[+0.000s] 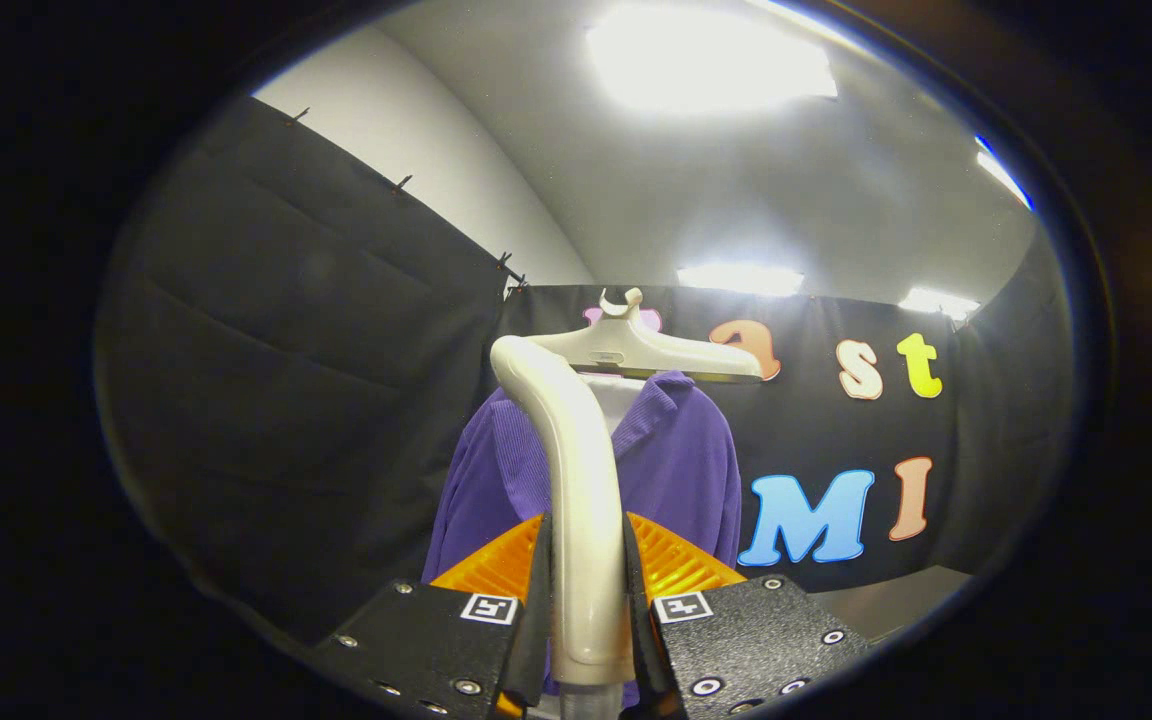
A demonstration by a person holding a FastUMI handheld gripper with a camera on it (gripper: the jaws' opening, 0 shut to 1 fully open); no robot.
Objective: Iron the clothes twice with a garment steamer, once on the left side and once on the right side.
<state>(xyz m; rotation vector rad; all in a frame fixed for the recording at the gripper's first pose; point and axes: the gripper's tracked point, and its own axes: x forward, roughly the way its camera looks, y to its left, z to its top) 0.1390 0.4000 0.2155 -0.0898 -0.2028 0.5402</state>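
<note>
1 purple garment (681, 470) hangs on a pale hanger (622, 301) — mostly hidden; the gripper (586, 528) clamps the steamer (576, 450) handle.

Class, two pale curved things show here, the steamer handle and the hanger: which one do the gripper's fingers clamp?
The steamer handle: gripper fingers press both its sides. The hanger sits beyond, carrying the purple shirt.

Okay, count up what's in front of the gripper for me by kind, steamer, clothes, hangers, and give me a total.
Garment steamer, gripper shut on its handle: 1
Purple garment, hanging beyond the fingers: 1
Hanger holding the garment: 1
Total: 3
</note>
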